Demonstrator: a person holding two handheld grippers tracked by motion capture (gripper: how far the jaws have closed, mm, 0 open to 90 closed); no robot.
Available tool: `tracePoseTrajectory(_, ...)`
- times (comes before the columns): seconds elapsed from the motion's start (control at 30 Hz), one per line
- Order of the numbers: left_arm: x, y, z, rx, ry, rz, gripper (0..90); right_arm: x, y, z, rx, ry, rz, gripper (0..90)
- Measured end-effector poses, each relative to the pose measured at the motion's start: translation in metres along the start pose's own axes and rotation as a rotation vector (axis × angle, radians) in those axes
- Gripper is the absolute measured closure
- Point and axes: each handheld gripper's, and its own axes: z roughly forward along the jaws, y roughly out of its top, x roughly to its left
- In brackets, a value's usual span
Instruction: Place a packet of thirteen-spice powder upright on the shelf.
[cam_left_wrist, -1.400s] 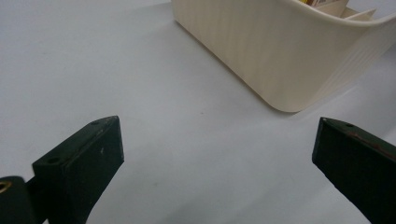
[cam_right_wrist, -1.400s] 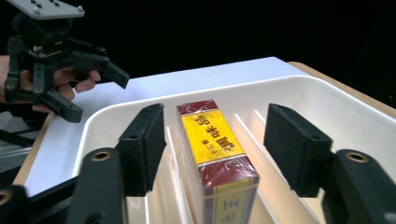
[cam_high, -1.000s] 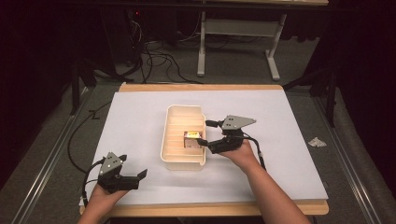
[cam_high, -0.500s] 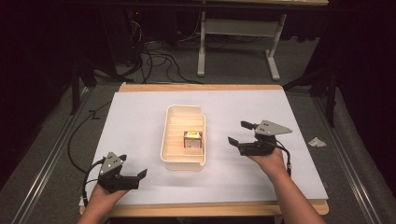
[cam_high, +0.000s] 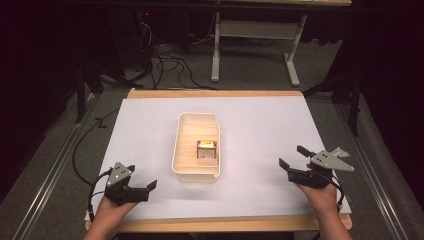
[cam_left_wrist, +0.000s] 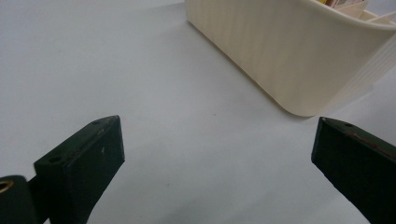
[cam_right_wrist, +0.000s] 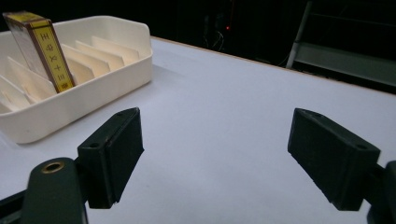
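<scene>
A cream slotted tray (cam_high: 178, 145) sits in the middle of the white table sheet. A small box with a yellow side (cam_high: 206, 149) stands upright in one of its slots; it appears again in the right gripper view (cam_right_wrist: 39, 49), leaning between the dividers. My right gripper (cam_high: 294, 159) rests open near the table's right front, well clear of the tray (cam_right_wrist: 74, 107), nothing between its jaws. My left gripper (cam_high: 142, 184) lies open at the left front, its jaws pointing toward the tray's near corner (cam_left_wrist: 289, 60).
A small crumpled white scrap (cam_high: 341, 151) lies at the table's right edge beside my right gripper. Cables trail off the left side onto the dark floor. A grey table frame (cam_high: 250, 35) stands behind the far edge.
My right gripper has drawn back from the tray to the right front of the table, leaving the box standing in its slot. The left gripper has stayed put.
</scene>
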Motion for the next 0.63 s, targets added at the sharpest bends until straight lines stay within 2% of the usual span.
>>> tracePoseTrajectory(0.07, 0.0, 0.0, 0.001, 0.002, 0.0, 0.005, 3.2, -0.001, -0.01, -0.001, -0.006, 0.007, 0.03, 18.1)
tracePoseTrajectory(0.17, 0.001, -0.001, 0.003, 0.004, 0.01, 0.009, 3.5, -0.001, -0.018, 0.008, 0.039, 0.03, 0.035, 18.1)
tracePoseTrajectory(0.37, 0.001, -0.002, 0.004, 0.002, 0.015, 0.01, 3.6, 0.008, -0.016, 0.013, 0.025, 0.061, -0.019, 18.1)
tracePoseTrajectory(0.63, -0.001, -0.001, 0.007, 0.001, 0.004, 0.003, 3.7, 0.005, -0.018, 0.005, 0.018, 0.042, 0.012, 18.1)
